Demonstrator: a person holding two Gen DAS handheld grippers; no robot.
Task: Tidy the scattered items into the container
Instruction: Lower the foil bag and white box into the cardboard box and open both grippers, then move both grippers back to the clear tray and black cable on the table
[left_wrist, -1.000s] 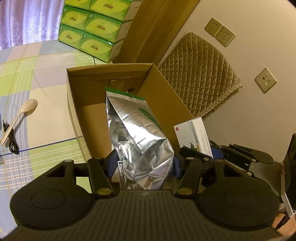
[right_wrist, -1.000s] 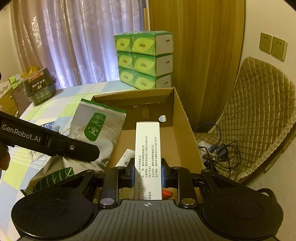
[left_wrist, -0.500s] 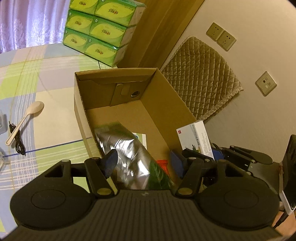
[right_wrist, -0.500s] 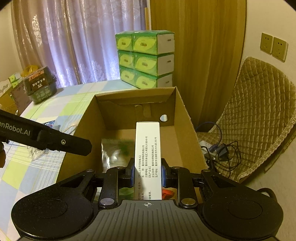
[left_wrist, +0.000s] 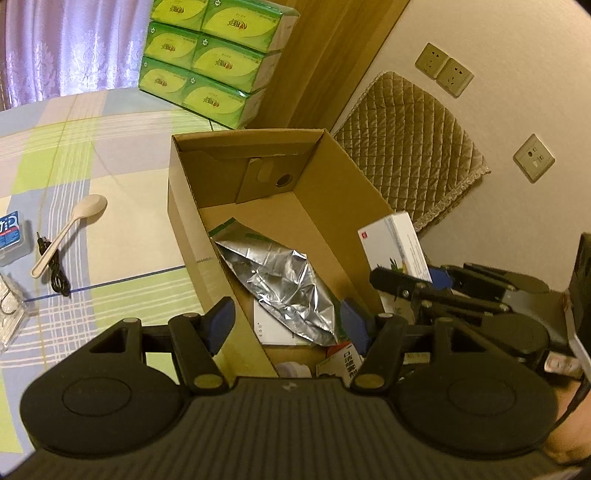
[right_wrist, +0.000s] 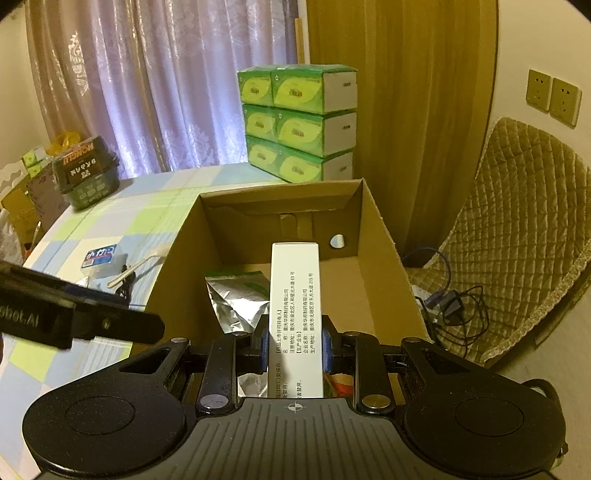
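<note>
R gripper (right_wrist: 294, 345): fingers clamped on tall white printed carton (right_wrist: 294, 295), long axis pointing fwd, directly over open brown cardboard box (right_wrist: 380, 236); drop is straight down. L gripper (left_wrist: 284, 321): fingers apart, empty. Crinkled silver foil pouch (left_wrist: 284, 280) lying inside box.

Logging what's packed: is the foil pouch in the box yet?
Yes: the foil pouch lies crumpled on the cardboard box floor, clear of the open left gripper.

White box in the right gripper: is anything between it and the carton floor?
Partly. The white box is clamped in the right gripper over the open carton. The foil bag lies on the floor below-left; the floor to the right looks bare. The open left gripper hovers over the near end.
</note>
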